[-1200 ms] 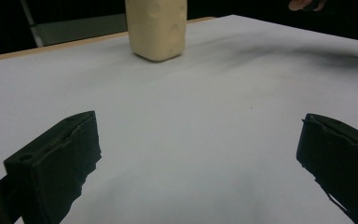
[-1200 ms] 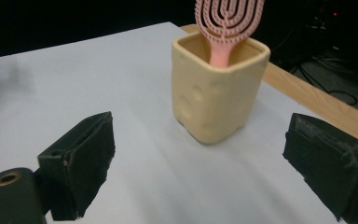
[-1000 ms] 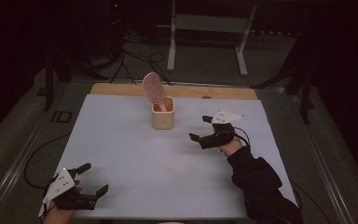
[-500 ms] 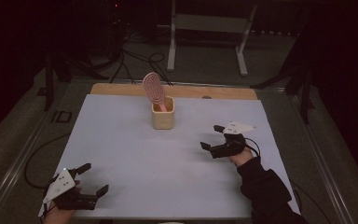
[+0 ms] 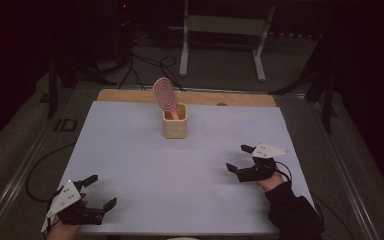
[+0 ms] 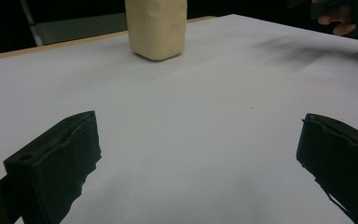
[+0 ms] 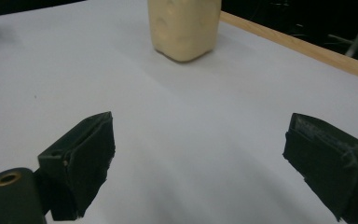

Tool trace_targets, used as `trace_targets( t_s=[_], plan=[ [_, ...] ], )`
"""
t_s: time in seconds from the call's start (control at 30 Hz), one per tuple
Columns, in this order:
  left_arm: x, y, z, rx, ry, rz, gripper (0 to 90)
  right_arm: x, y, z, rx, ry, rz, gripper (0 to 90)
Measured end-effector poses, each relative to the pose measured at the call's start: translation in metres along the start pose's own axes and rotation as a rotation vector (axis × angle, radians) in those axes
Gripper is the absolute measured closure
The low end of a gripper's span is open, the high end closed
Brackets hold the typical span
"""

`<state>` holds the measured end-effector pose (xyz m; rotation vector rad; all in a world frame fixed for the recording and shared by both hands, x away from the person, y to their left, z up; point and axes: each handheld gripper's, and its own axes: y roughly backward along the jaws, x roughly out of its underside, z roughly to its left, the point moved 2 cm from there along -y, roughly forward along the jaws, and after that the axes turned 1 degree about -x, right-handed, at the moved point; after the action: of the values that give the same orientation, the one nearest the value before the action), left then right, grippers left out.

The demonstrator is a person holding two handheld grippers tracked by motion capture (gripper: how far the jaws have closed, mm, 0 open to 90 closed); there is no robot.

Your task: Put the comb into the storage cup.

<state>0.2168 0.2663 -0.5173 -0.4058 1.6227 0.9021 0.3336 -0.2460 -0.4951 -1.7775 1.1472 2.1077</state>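
Grippers, left (image 5: 96, 194) and right (image 5: 239, 157), rest on the white worktop (image 5: 130, 150), jaws apart and empty; any approach should avoid tipping the cup (image 5: 174, 121) holding a pink paddle (image 5: 164, 95).

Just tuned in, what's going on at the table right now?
A person holds a two-jaw gripper in each hand over a white-covered table. Both are open and hold nothing: the left gripper sits at the near left corner, the right gripper at the right side. Neither touches the cream cup standing toward the far edge, with a pink ribbed paddle sticking up out of it.
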Motion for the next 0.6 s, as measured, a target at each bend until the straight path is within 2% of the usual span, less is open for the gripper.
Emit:
trace_targets(
  t_s=[0.1,0.27,0.4,0.6],
  plan=[
    [0.0,0.0,0.0,-0.003,0.0,0.001,0.0,0.006,0.007,0.003,0.014,0.0,0.006,8.7],
    [0.0,0.0,0.0,-0.002,0.003,0.002,0.0,0.016,0.014,0.006,0.001,-0.008,0.027,8.7],
    [0.0,0.0,0.0,-0.003,0.004,0.002,0.0,0.026,0.02,0.01,0.012,-0.011,0.045,8.6],
    [0.0,0.0,0.0,-0.002,0.002,0.003,0.0,0.034,0.032,0.014,0.042,-0.031,0.037,8.7]
  ],
)
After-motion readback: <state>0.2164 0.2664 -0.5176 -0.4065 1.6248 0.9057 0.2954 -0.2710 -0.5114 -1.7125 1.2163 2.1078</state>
